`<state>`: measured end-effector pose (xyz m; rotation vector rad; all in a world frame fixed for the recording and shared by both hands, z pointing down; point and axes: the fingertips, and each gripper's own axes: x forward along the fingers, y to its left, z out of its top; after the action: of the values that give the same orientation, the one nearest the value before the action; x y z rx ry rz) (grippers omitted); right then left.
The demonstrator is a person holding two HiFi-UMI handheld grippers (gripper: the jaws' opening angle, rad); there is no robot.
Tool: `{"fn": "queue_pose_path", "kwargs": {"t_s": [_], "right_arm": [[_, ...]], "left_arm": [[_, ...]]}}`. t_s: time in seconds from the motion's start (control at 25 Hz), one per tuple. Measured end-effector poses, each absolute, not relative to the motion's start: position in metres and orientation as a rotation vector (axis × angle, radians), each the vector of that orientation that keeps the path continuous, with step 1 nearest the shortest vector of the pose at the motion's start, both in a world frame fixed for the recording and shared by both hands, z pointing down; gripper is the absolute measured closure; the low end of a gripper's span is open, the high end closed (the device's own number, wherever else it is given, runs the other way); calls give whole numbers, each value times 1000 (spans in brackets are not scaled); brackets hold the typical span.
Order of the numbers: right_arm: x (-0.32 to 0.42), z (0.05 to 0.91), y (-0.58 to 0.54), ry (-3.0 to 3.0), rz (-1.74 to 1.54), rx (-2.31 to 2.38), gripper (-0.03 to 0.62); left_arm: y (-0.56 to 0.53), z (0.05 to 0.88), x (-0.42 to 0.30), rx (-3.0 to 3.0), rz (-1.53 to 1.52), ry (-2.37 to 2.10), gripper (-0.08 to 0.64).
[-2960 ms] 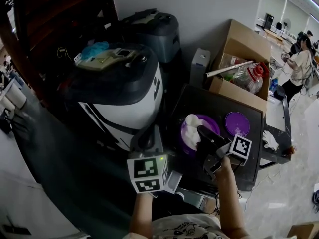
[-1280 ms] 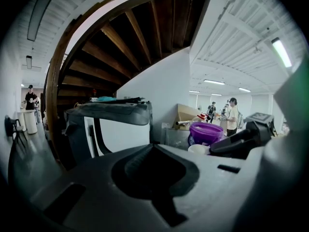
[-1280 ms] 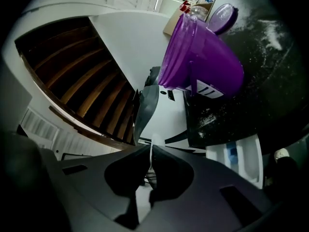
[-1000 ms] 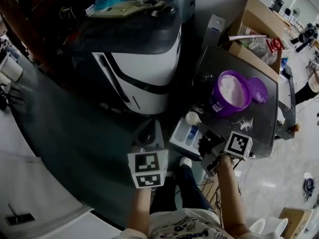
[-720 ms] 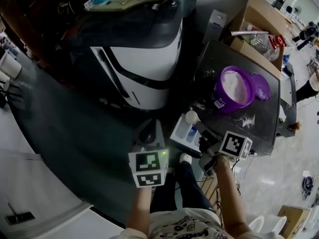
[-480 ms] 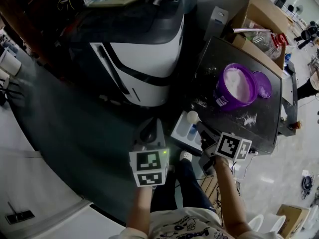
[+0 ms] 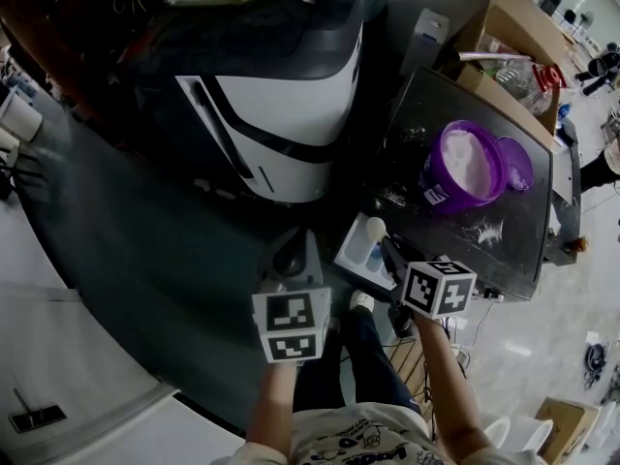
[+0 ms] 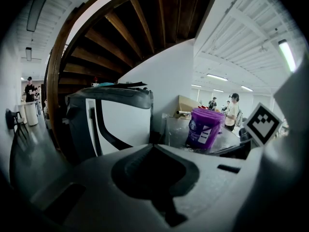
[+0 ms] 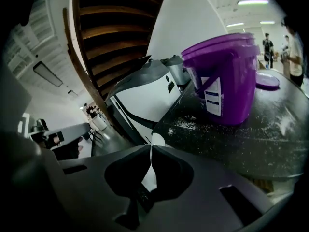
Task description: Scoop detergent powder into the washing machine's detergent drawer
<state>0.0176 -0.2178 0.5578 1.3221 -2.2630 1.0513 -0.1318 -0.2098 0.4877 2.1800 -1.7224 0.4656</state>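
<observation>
The right gripper (image 7: 389, 252) is clenched on the thin handle of a white scoop (image 7: 373, 228). In the right gripper view the handle shows as a white strip pinched between the two jaws, and the round end of the scoop (image 9: 157, 140) sticks out just past them. From the head view the round end sits over the detergent drawer (image 7: 351, 253). The drawer is white with a blue part inside. It is on the near side of the washing machine (image 7: 281, 114), right next to the near left corner of the dark table (image 7: 436, 231). I cannot tell if there is powder in the scoop.

The left gripper (image 7: 292, 260) is to the left of the drawer and a bit apart from it. Its jaws are pressed together with nothing between them, as the left gripper view (image 8: 153, 148) shows.

A purple tub (image 7: 463, 168) stands on the table, to the right of the drawer and farther away. It is open and has white powder in it. Its purple lid (image 7: 521, 163) lies flat on the table just right of the tub. Some white powder (image 7: 484, 231) is spilled on the table near the tub.

A cardboard box (image 7: 484, 56) full of things sits past the far end of the table.
</observation>
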Motion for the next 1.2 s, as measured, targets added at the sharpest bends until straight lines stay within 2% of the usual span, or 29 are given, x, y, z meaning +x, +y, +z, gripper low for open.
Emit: {"fn": "queue_pose_path", "kwargs": {"t_s": [0.44,0.76,1.2], "right_arm": [[2,573,-216,-2085,374,1150,572],[-3,591,-213,-1945,93,1063,572],[-12,610,-209,-1664,-451,874,572]], "left_arm": [[-204,492,-138,2152,462,-1732,558],[-197,498,-151,2111,453,-1763,558],[-190,500,-163,2094,454,-1784,558]]}}
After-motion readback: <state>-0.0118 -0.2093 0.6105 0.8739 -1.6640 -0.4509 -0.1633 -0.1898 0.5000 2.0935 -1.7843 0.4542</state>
